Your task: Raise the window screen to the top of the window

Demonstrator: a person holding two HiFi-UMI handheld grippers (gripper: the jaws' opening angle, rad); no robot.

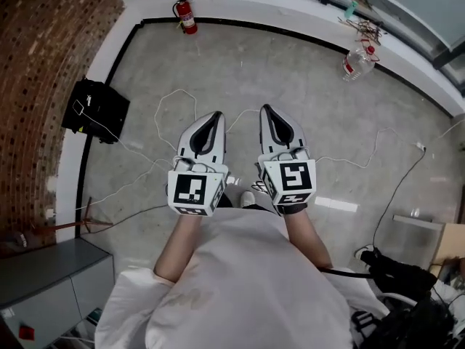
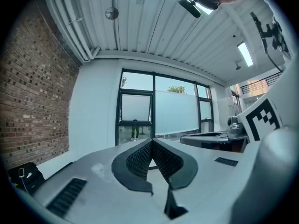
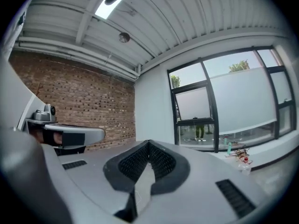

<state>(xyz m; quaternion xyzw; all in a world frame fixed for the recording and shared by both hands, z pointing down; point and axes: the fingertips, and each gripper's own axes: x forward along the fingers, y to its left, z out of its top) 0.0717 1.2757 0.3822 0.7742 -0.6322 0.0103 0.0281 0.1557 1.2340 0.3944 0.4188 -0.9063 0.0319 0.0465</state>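
The window (image 2: pixel 159 108) has a black frame and stands in the far white wall, well beyond both grippers. A pale frosted window screen (image 2: pixel 180 112) covers the lower part of its wide pane, with clear glass above showing sky and a tree. The same window screen (image 3: pixel 243 104) shows in the right gripper view. My left gripper (image 1: pixel 216 115) and right gripper (image 1: pixel 265 109) are held side by side over the floor, pointing towards the window. Both are shut with nothing between the jaws. In the gripper views, the left gripper (image 2: pixel 152 141) and right gripper (image 3: pixel 149 145) have their ribbed pads meeting.
A brick wall (image 2: pixel 32 101) runs along the left. On the grey floor (image 1: pixel 305 86) lie white cables (image 1: pixel 171 115). A black bag (image 1: pixel 96 110) and a red fire extinguisher (image 1: pixel 187 15) sit by the walls. A plastic bottle (image 1: pixel 358 62) lies near the window sill. A grey cabinet (image 1: pixel 51 275) stands at lower left.
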